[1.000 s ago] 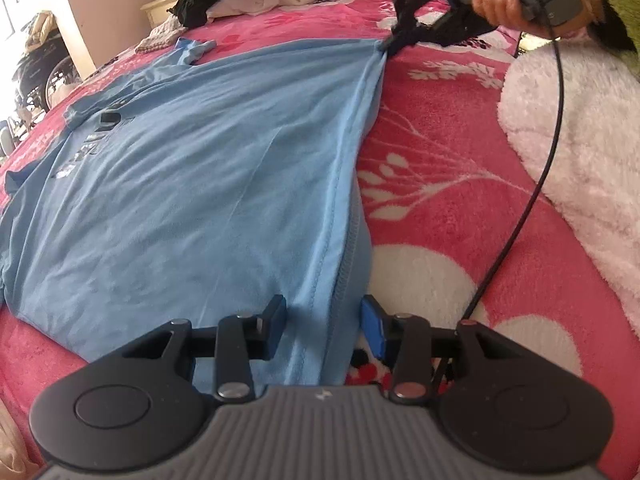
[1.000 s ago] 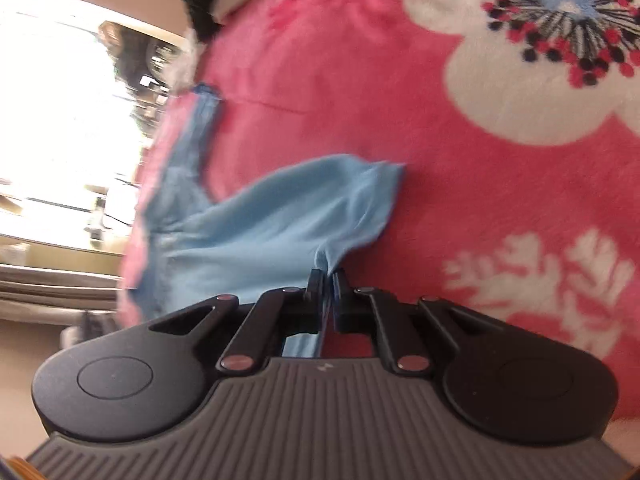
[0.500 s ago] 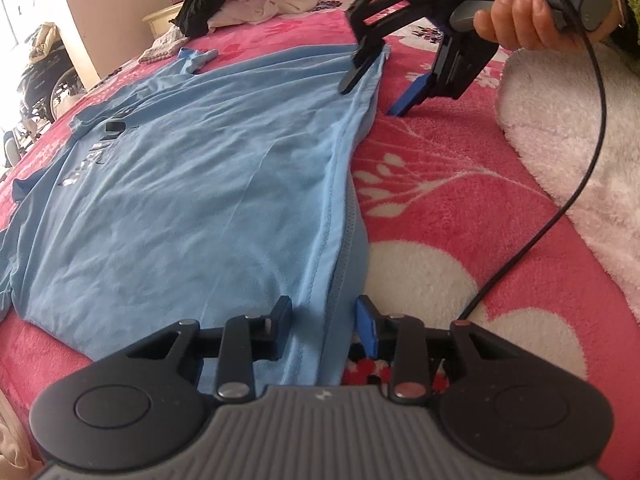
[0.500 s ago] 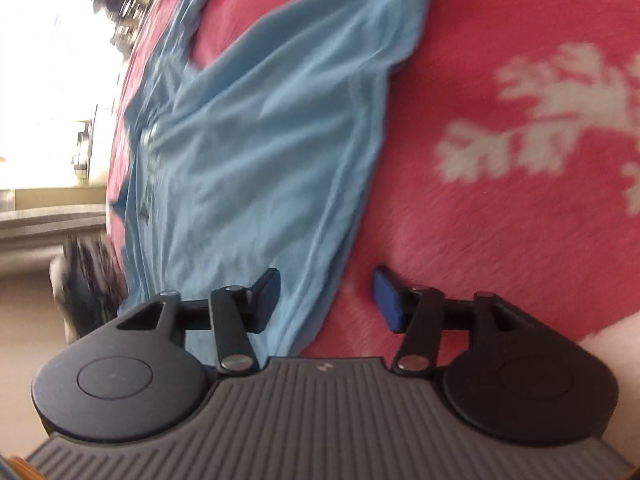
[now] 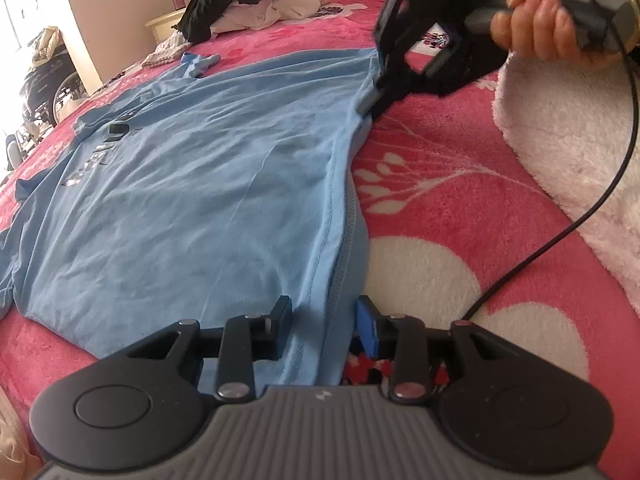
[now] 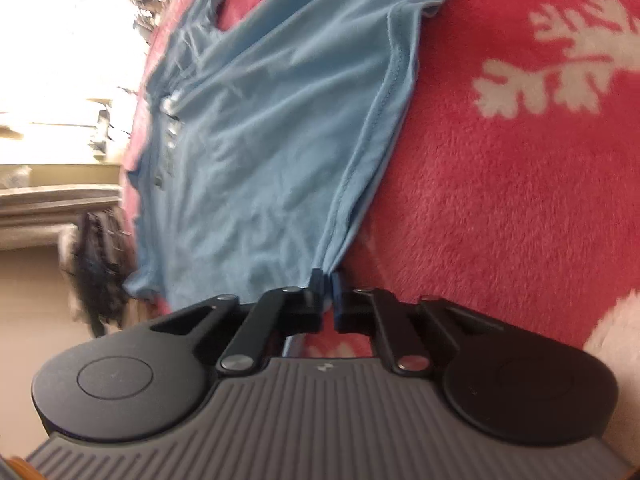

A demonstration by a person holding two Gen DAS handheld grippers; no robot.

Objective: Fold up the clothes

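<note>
A blue shirt (image 5: 192, 184) lies spread flat on a pink flowery blanket (image 5: 460, 184), filling the left and middle of the frame. At the bottom middle, the left hand-held gripper (image 5: 324, 326) is spread, one shirt corner between its pads. At the upper right, the right hand-held gripper (image 6: 327, 280) has just closed — it pinches the shirt's edge.

Light blue T-shirt (image 5: 192, 184) — short-sleeved, spread nearly flat, lightly wrinkled, dark lettering across the chest toward 9 o'clock in the left wrist view. Double-stitched hem runs from 6 up toward 1 o'clock. One sleeve lies bunched near 11 — hem corner at 1 o'clock gathered into a pinched point.
</note>
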